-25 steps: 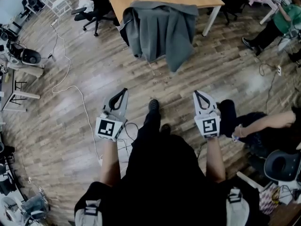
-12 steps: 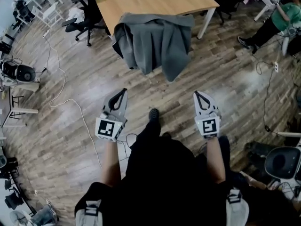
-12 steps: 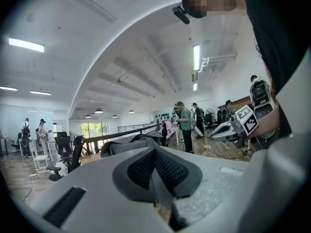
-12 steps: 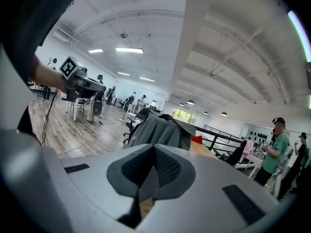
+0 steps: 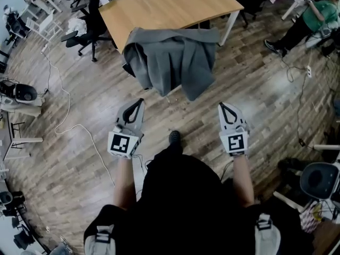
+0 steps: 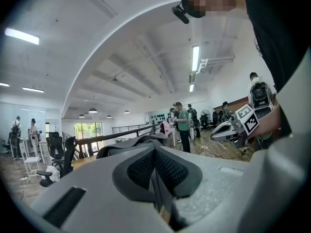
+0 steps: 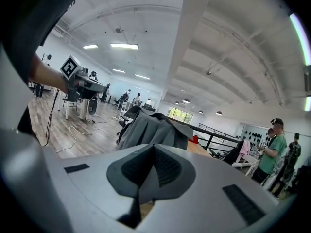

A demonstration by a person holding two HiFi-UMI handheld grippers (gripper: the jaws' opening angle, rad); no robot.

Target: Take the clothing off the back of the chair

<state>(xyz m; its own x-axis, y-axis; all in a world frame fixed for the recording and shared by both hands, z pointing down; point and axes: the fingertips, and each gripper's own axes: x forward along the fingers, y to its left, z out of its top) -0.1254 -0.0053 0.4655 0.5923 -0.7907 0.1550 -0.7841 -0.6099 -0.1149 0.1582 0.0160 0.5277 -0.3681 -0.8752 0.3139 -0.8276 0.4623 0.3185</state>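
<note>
A grey jacket [image 5: 172, 60] hangs over the back of a chair that it hides, just in front of a wooden table [image 5: 164, 7]. The jacket [image 7: 150, 129] also shows ahead in the right gripper view and as a grey fold [image 6: 129, 147] in the left gripper view. My left gripper [image 5: 139, 103] is shut and empty, below and left of the jacket. Shut and empty too, my right gripper [image 5: 223, 106] sits below and right of it. Both are short of the jacket, apart from it.
Black office chairs [image 5: 85, 28] stand left of the table. A white cable [image 5: 64, 116] snakes over the wooden floor at the left. A person in green [image 5: 313, 17] sits at the far right. Another chair [image 5: 319, 179] stands at the right edge.
The jacket, chair and table have come nearer in the head view as I walk toward them. Both grippers keep their pose ahead of me, still shut.
</note>
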